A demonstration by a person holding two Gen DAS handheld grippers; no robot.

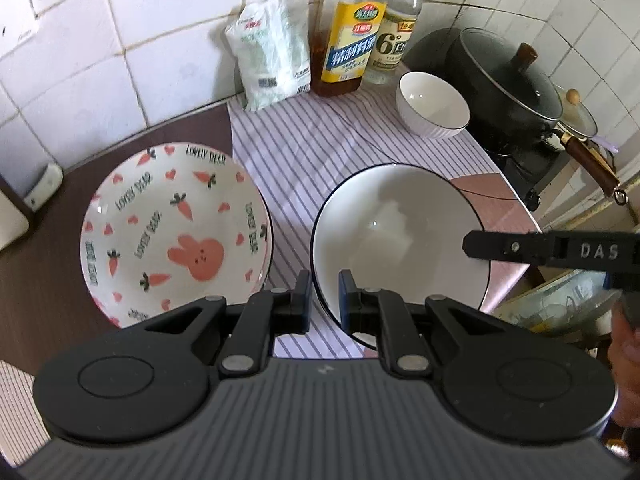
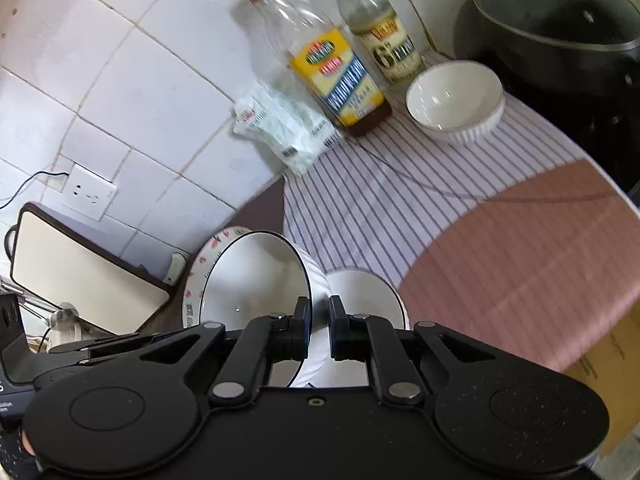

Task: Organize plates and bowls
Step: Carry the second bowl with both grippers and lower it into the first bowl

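Observation:
A white bowl with a black rim (image 1: 400,232) is held tilted over the striped cloth by both grippers. My left gripper (image 1: 325,300) is shut on its near-left rim. In the left wrist view, one of my right gripper's fingers (image 1: 480,246) reaches over the bowl's right rim. The right wrist view shows the bowl (image 2: 256,276) edge-on, with my right gripper (image 2: 319,320) shut on its rim. A carrot-and-rabbit plate (image 1: 176,232) lies on the dark counter to the left, partly hidden behind the bowl (image 2: 200,264). A small white ribbed bowl (image 1: 432,104) (image 2: 456,96) stands at the back.
Two bottles (image 1: 348,40) (image 1: 396,32) and a white bag (image 1: 272,52) stand against the tiled wall. A black lidded pot (image 1: 508,80) sits on the stove at right. A pink mat (image 2: 520,260) covers the cloth's near right. A board (image 2: 72,276) leans at left.

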